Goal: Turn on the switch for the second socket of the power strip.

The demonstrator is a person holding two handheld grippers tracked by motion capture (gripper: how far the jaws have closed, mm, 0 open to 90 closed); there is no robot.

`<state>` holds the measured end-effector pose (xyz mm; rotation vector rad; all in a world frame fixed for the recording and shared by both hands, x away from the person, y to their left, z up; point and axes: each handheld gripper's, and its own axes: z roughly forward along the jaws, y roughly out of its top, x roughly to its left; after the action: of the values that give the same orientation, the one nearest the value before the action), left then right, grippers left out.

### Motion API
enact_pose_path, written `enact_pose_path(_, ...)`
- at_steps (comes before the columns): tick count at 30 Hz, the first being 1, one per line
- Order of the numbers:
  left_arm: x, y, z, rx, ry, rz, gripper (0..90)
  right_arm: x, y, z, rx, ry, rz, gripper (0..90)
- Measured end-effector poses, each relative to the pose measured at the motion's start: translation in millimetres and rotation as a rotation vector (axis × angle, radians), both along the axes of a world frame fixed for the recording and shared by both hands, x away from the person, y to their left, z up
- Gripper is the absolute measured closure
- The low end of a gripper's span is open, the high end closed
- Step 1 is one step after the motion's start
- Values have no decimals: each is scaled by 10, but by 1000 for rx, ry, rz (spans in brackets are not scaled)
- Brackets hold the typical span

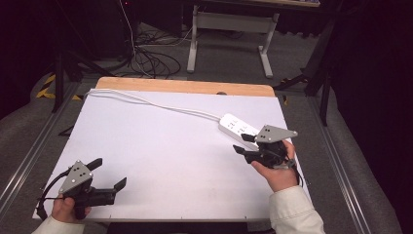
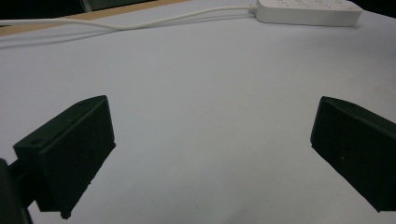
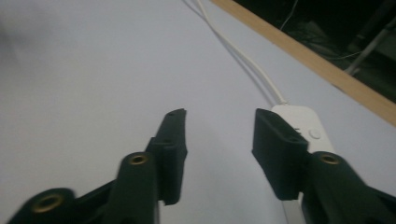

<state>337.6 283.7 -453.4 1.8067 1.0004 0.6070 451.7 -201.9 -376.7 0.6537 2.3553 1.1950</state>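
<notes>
A white power strip [image 1: 237, 128] lies at the right of the white table [image 1: 160, 146], its white cable [image 1: 146, 101] running to the far left corner. My right gripper [image 1: 243, 144] hovers just in front of the strip, open, nothing between its jaws. In the right gripper view the power strip [image 3: 306, 128] sits behind the right jaw, and the right gripper [image 3: 219, 116] points along the cable [image 3: 243, 56]. My left gripper [image 1: 111, 173] rests open near the front left edge. In the left gripper view the left gripper [image 2: 210, 121] faces bare table, with the power strip [image 2: 308, 11] far off.
A wooden strip [image 1: 185, 86] borders the table's far edge. Beyond it stand a white table frame [image 1: 229, 29] and loose cables [image 1: 151, 61] on the floor. Metal rails [image 1: 29, 156] run along both sides of the table.
</notes>
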Motion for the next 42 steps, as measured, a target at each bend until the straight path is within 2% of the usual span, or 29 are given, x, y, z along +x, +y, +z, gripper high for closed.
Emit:
enact_pose_path(1,-7,4,1,-3,1,1,1,38,1,7,2,18,10,624)
enact_pose_path(2,-7,4,1,-3,1,1,1,63,2,9,-5,15,5,674)
enact_pose_path(3,-11,10,2,-1,-2,5,1,63,2,9,-5,15,5,674)
enact_pose_path(4,-16,15,2,1,-1,7,2,118,5,16,0,19,3,746)
enact_pose_path(6,-23,17,2,3,-1,12,1,140,10,22,0,24,4,760)
enact_pose_path(14,-47,33,-3,4,-1,23,1,453,47,40,-30,64,-58,899)
enact_pose_path(17,-49,33,-3,2,-1,24,1,560,53,22,-24,82,-82,900)
enact_pose_path(21,-44,31,-6,3,1,23,1,652,58,-5,-27,82,-110,900)
enact_pose_path(27,-42,34,-5,5,2,22,1,880,58,-143,-38,107,-168,900)
enact_pose_path(31,-41,36,-4,6,4,23,2,999,63,-223,-43,106,-194,900)
enact_pose_path(42,-37,36,-6,5,4,22,1,1237,28,-416,-83,121,-284,900)
